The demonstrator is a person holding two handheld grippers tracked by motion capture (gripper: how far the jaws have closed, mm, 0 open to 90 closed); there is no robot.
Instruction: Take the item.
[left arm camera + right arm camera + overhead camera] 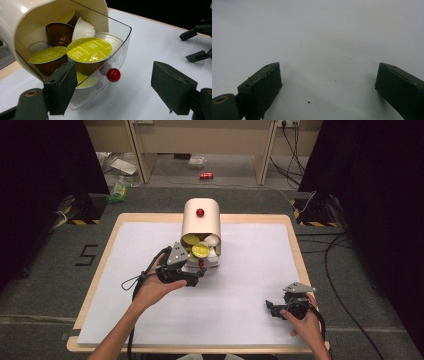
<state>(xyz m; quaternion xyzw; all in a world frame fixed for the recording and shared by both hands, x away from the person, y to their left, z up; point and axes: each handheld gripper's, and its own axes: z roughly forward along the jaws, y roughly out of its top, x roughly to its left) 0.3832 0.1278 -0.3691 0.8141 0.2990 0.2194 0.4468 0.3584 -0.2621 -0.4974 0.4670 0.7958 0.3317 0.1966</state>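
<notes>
A cream capsule dispenser [201, 220] lies on the white table top [240, 290], its clear drawer [120, 47] pulled out toward me. The drawer holds several coffee capsules: yellow-lidded [88, 50], brown [58, 32] and white [82, 28]. A small red knob [113, 75] sticks out of the drawer's front. My left gripper [197, 277] is right at that front, open. In the left gripper view the knob sits between the two jaws [113, 71], with neither pad touching it. My right gripper [272, 309] rests open on the table at the near right, with nothing between its jaws [328, 67].
A second red knob [200, 212] sits on the dispenser's top. The white sheet lies on a wooden table [110, 240] whose edges frame it. On the floor beyond are a red can [206, 175], litter and cables. The right gripper's jaws [197, 42] show off to the right.
</notes>
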